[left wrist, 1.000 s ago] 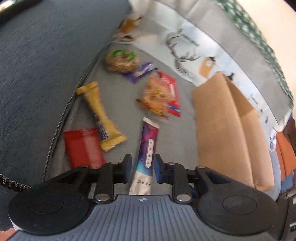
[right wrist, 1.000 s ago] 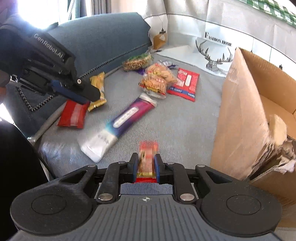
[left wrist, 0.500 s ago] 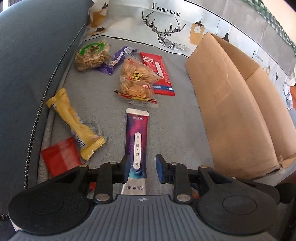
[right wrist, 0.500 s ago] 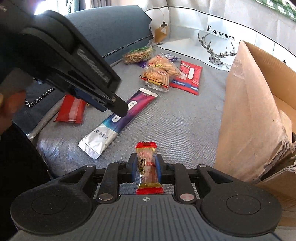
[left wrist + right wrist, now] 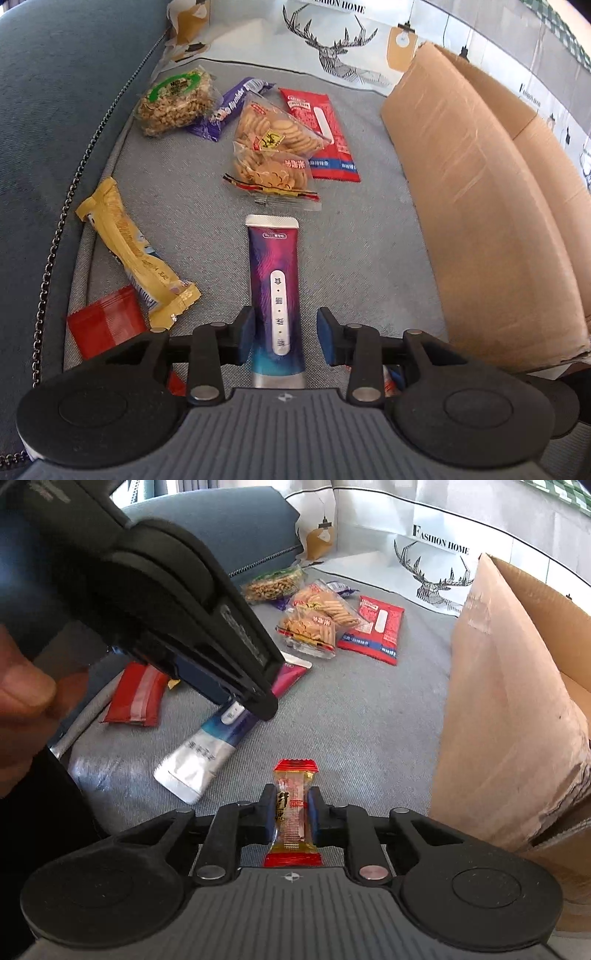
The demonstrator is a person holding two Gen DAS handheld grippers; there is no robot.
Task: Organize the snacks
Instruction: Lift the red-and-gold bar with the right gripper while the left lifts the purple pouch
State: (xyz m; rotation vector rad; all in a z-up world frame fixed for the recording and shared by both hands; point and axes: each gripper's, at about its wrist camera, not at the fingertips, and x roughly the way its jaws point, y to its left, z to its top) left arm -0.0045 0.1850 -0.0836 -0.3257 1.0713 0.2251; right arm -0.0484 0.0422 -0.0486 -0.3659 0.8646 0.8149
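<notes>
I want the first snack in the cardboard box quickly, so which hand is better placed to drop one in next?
Probably the right. The right gripper is already shut on the small red and gold candy, beside the cardboard box. The left gripper straddles the purple packet, jaws opening, not gripping.

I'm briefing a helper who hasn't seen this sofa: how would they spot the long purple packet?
Start at the cardboard box standing on the grey sofa seat; the snacks lie on the seat next to it. The long purple packet lies flat nearest the camera, between the opening jaws of the left gripper. It alone is a slim purple-to-blue stick with silver ends.
</notes>
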